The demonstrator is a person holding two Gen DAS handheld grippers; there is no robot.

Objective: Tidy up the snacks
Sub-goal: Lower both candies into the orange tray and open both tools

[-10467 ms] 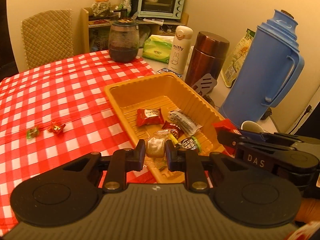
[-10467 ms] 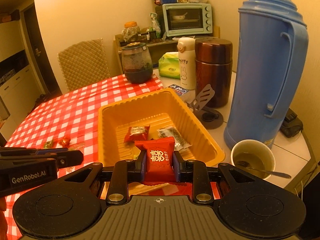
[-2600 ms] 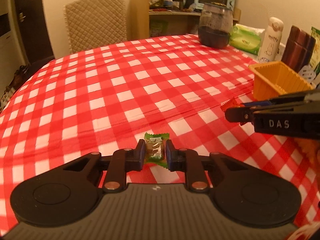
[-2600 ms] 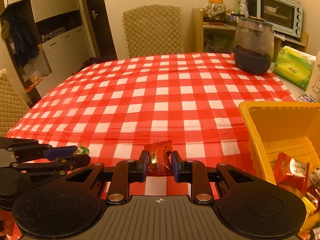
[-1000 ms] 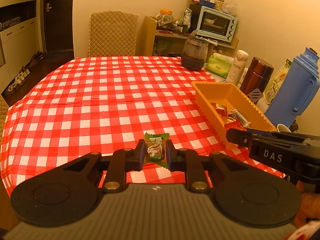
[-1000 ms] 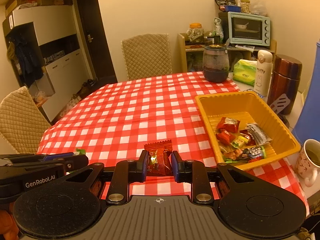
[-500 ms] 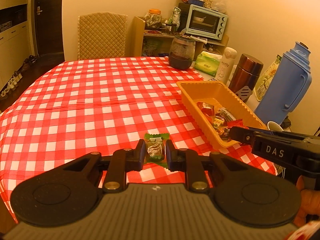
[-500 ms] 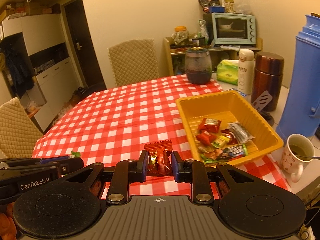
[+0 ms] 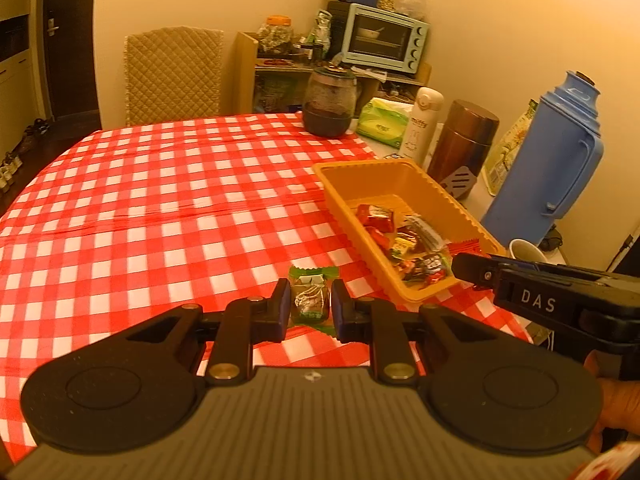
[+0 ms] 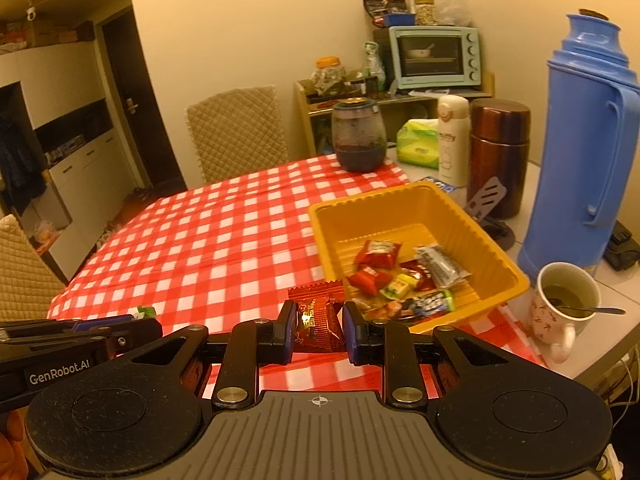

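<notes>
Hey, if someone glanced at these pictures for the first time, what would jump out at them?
The red checked tablecloth fills most of the view, with a yellow tray of wrapped snacks near its right edge. Up close, the left gripper pinches a green-wrapped candy and the right gripper a red-brown candy. A tall blue thermos stands right of the tray.
</notes>
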